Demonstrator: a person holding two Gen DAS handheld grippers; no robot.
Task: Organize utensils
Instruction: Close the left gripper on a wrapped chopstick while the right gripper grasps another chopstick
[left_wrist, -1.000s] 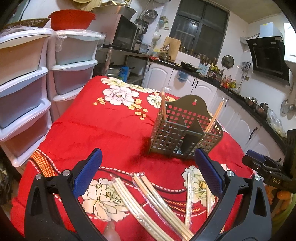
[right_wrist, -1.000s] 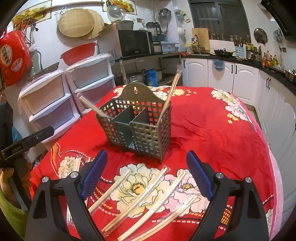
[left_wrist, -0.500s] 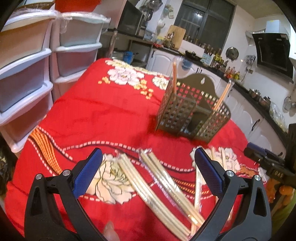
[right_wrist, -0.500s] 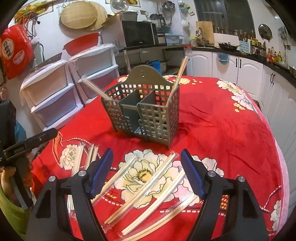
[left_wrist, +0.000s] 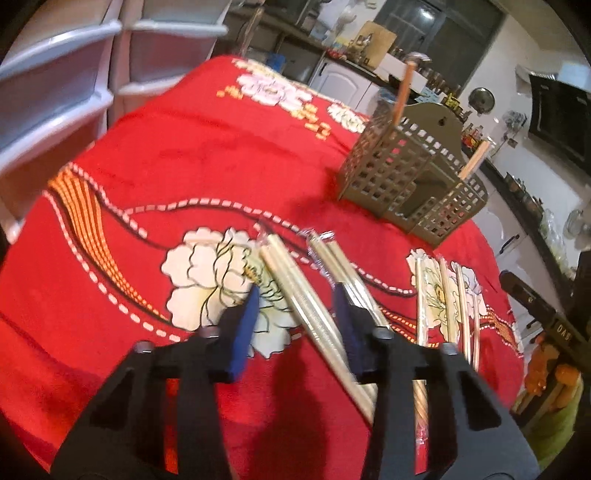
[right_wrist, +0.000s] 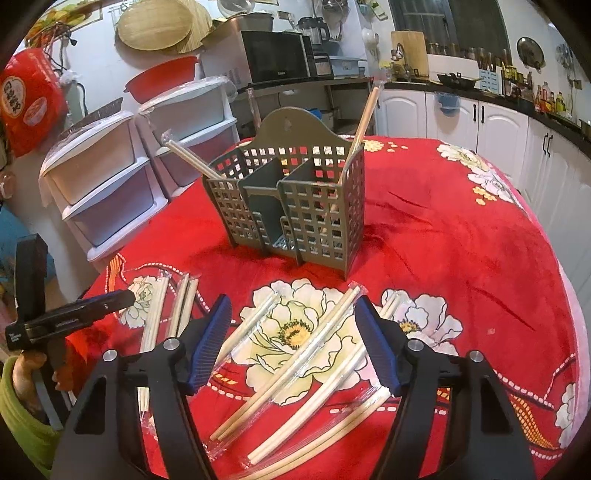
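Left gripper (left_wrist: 295, 301) narrowing, jaws closing astride a wrapped chopstick pair (left_wrist: 310, 314) on the red cloth (left_wrist: 203, 162), pads not yet pressing. Pair's long axis runs near-to-far, tilted left. Holder (left_wrist: 413, 184) far right. Right gripper (right_wrist: 291, 332) half-wide, closing, empty.

Left tongs (left_wrist: 297, 317) closing around wrapped chopsticks (left_wrist: 310, 314), red floral cloth (left_wrist: 177, 177), slotted utensil caddy (left_wrist: 410, 177) beyond
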